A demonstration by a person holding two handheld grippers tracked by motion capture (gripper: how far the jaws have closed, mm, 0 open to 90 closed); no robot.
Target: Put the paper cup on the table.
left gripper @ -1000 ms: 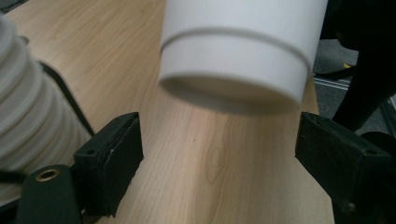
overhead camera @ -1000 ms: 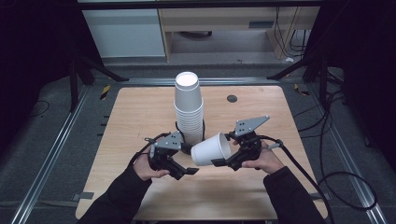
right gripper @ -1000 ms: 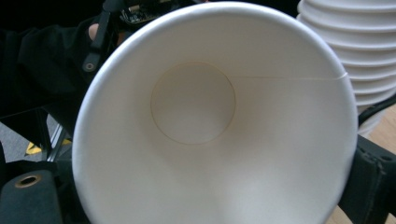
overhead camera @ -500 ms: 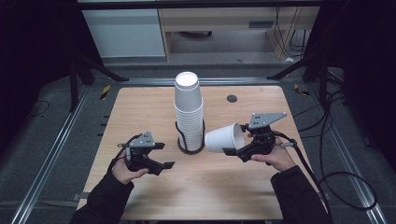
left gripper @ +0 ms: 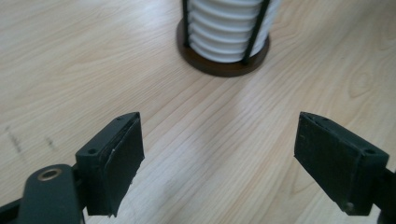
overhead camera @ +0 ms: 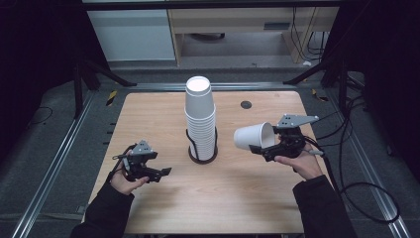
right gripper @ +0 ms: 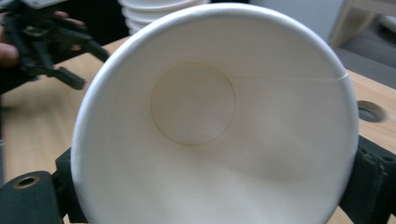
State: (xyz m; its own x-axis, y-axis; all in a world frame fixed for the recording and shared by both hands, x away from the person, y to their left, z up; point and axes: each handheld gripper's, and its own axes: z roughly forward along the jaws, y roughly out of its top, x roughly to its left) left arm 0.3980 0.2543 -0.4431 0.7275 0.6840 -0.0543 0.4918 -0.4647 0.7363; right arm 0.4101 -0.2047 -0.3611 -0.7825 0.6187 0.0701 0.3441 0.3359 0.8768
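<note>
Left claw [overhead camera: 159,173] released, empty, low over bench [overhead camera: 158,114], left of cup stack [overhead camera: 200,116]. Stack upside down in black rack [overhead camera: 202,151], mid-bench. Right claw [overhead camera: 259,149] grasping single cup [overhead camera: 253,136], sideways, lifted clear right of stack. One cup off; setting down left. Cable hole [overhead camera: 246,104] beyond, path clear.

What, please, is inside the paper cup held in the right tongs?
The paper cup held by the right tongs is empty: its white inner wall and round bottom show bare in the right gripper view. The lowest part of its inside runs past the picture's bottom edge.
</note>
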